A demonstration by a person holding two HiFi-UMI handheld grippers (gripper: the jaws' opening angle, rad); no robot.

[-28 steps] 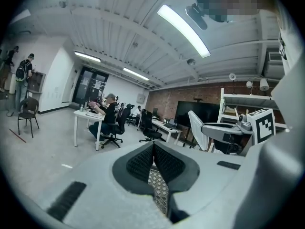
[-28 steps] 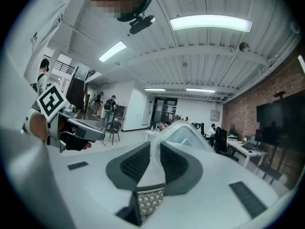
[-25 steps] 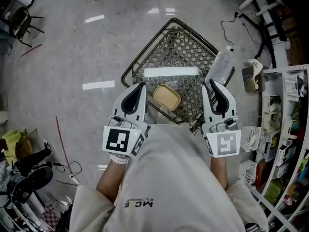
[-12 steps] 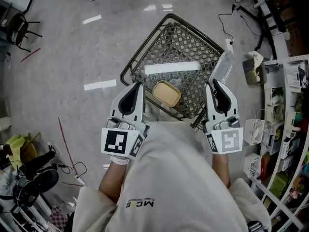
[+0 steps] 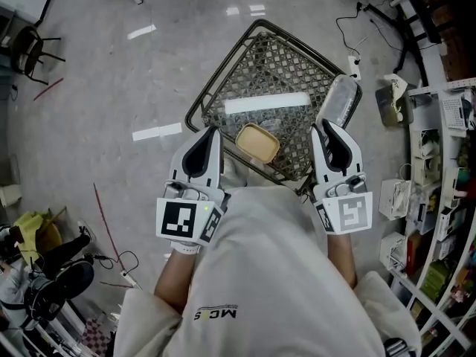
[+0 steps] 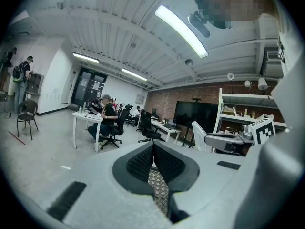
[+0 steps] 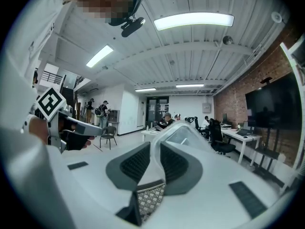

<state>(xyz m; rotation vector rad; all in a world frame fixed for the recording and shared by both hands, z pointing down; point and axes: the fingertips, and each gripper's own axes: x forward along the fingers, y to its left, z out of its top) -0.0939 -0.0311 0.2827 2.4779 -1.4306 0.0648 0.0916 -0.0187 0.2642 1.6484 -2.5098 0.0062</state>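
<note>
- Your right claw (image 5: 325,128) is clenched on a clear plastic container (image 5: 338,101). In the right gripper view the container (image 7: 183,133) sits pinched between the two dark pads and juts out past the claw's tips.
- Your left claw (image 5: 211,130) is clenched on nothing. The left gripper view shows its two pads pressed flat together with no gap between them.
- Both claws point away from your body, side by side and well apart.
- A wire basket (image 5: 223,69) lies below and ahead of both claws. In the head view its near edge runs between the two claw tips.
- A yellow tub (image 5: 257,143) lies in the basket between the claws, just to the right of the left claw's tip and a little farther from the right claw.
- Seen from the head view, the clear container reaches forward from the right claw and overlaps the basket's right corner. It is apart from the yellow tub.
- Shelving (image 5: 446,199) with small goods stands off to the right of the right claw, well apart from it.
</note>
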